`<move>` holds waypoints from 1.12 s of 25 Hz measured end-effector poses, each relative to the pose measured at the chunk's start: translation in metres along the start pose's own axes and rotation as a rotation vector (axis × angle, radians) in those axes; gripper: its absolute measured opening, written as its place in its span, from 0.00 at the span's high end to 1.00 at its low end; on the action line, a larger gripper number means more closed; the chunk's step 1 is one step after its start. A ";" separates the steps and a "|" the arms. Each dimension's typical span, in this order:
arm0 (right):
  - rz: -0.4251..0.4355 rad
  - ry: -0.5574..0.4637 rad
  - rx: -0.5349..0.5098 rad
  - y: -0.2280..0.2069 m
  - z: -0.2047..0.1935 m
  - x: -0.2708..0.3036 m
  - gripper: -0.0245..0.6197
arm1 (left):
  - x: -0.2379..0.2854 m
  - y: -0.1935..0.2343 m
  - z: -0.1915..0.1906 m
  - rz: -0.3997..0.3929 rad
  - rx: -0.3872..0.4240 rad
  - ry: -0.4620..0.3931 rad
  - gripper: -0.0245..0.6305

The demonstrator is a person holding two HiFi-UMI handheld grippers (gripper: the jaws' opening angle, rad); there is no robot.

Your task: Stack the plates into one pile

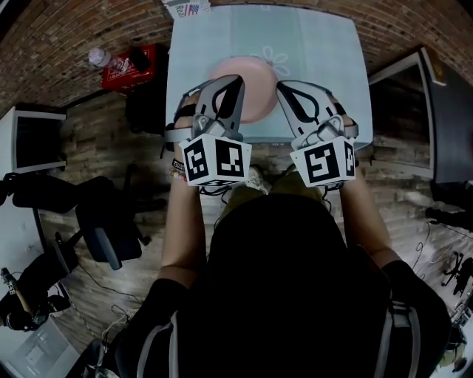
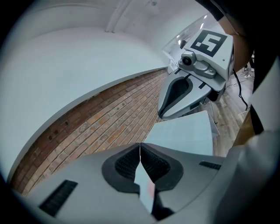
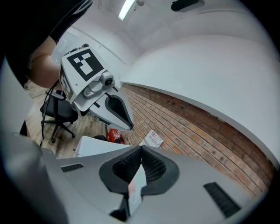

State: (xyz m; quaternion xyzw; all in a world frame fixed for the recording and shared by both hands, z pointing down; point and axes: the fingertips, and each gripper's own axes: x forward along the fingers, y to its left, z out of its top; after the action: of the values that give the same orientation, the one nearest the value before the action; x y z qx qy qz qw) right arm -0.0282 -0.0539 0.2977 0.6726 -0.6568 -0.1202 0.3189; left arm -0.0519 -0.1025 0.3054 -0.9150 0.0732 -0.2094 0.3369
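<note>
A pink plate pile [image 1: 255, 80] lies near the front edge of the table [image 1: 325, 52], which has a pale blue cloth. How many plates make it up, I cannot tell. My left gripper [image 1: 238, 78] hovers over the pile's left part, jaws closed together with nothing between them. My right gripper [image 1: 281, 86] is raised just right of the pile, also shut and empty. Both point nearly level toward the brick wall. The left gripper view shows the right gripper [image 2: 186, 94] beside it. The right gripper view shows the left gripper [image 3: 111, 105].
A red crate [image 1: 131, 68] with a bottle stands left of the table. A black office chair [image 1: 103, 221] and a white desk [image 1: 29, 136] are at the left. A dark cabinet [image 1: 414, 111] stands at the right. A printed box [image 1: 185, 9] sits at the table's far corner.
</note>
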 end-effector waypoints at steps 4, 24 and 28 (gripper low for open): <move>-0.010 -0.003 0.006 -0.002 0.000 0.002 0.91 | 0.003 -0.002 0.001 -0.014 0.010 -0.003 0.93; -0.010 -0.001 -0.028 0.001 -0.004 0.006 0.91 | 0.004 -0.003 -0.003 -0.026 0.028 0.013 0.93; -0.015 0.010 -0.053 0.004 -0.008 0.006 0.91 | 0.002 -0.007 -0.002 -0.024 0.028 0.015 0.93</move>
State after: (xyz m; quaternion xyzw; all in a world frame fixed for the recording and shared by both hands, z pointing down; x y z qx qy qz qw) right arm -0.0262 -0.0568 0.3075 0.6695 -0.6465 -0.1366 0.3392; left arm -0.0509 -0.0988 0.3124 -0.9094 0.0618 -0.2213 0.3468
